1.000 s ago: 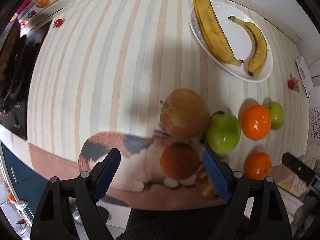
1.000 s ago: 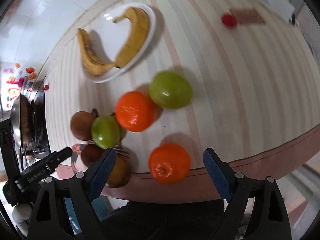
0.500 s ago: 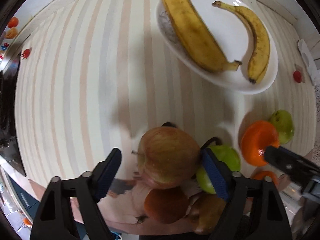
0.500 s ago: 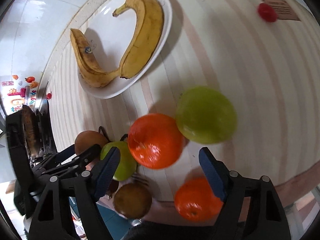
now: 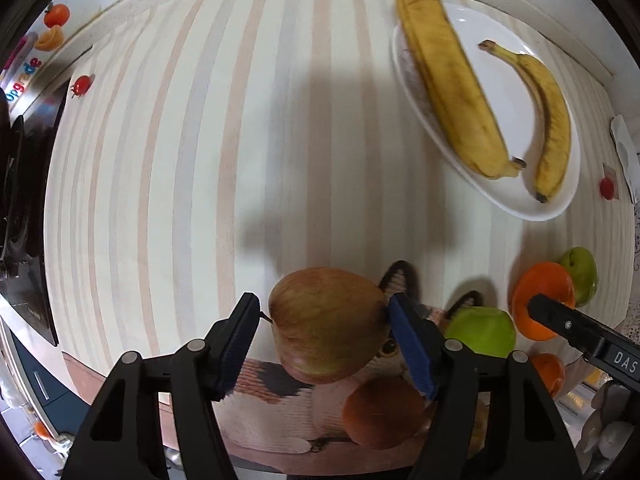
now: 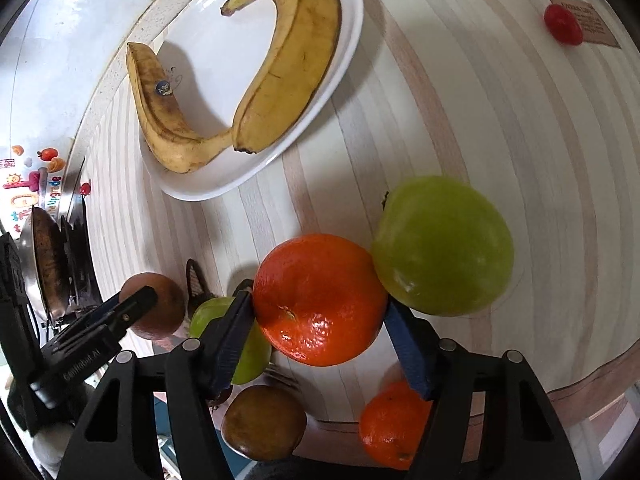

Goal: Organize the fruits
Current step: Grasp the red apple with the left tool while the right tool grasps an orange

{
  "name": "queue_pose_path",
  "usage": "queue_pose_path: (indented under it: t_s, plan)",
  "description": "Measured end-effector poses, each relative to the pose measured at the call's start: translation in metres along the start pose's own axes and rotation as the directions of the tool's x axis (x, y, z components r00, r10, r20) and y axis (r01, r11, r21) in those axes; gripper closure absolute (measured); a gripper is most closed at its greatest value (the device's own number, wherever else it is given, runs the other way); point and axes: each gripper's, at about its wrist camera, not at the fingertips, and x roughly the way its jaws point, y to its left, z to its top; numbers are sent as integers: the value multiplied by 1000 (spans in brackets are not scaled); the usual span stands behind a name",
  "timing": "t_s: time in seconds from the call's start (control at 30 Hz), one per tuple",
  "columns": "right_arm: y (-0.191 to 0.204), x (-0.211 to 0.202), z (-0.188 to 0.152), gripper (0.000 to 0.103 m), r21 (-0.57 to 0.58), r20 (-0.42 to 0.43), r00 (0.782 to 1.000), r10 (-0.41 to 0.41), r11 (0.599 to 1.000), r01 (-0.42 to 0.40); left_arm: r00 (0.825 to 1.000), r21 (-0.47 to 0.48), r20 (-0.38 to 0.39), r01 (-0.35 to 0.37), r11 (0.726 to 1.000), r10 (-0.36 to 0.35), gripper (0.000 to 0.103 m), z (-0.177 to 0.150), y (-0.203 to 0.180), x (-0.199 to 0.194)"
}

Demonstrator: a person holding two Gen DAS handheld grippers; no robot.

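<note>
Left gripper [image 5: 326, 330] clamps the firm, smooth red-brown apple [image 5: 328, 324] at its widest girth; right gripper [image 6: 318, 314] likewise clamps the glossy, slightly yielding orange mandarin [image 6: 320, 300].

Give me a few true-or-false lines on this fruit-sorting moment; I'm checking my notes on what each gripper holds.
1. The left gripper is closed on a red-brown apple. True.
2. The right gripper is closed on a green apple. False: it grips an orange; a green apple sits right beside the orange.
3. The white plate holds two bananas. True.
4. The plate also holds an orange. False: only the bananas lie on it.
5. A second orange lies near the table edge. True.
</note>
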Motion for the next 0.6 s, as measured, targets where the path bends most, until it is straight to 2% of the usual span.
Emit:
queue_pose_path:
  t_s: [0.2,0.3,0.4,0.6]
  plan:
    - [-1,1,6,34,15,-3,1000,1,1000,-1,1000,10,-29,-7,1000,7,34,18,1,9]
    - [-1,5,8,34,24,-5,1000,-8,1000,8,999,6,-47,3,1000,-2,34,17,-13,20]
    - [0,6,10,34,28,0,1000,-11,1000,11,998,2,-65,12,1000,-12,34,18,-10,31]
    - [-6,1,10,34,10,22,1000,-18,1000,17,999,-16,-53,9,1000,-9,36,17,-4,43]
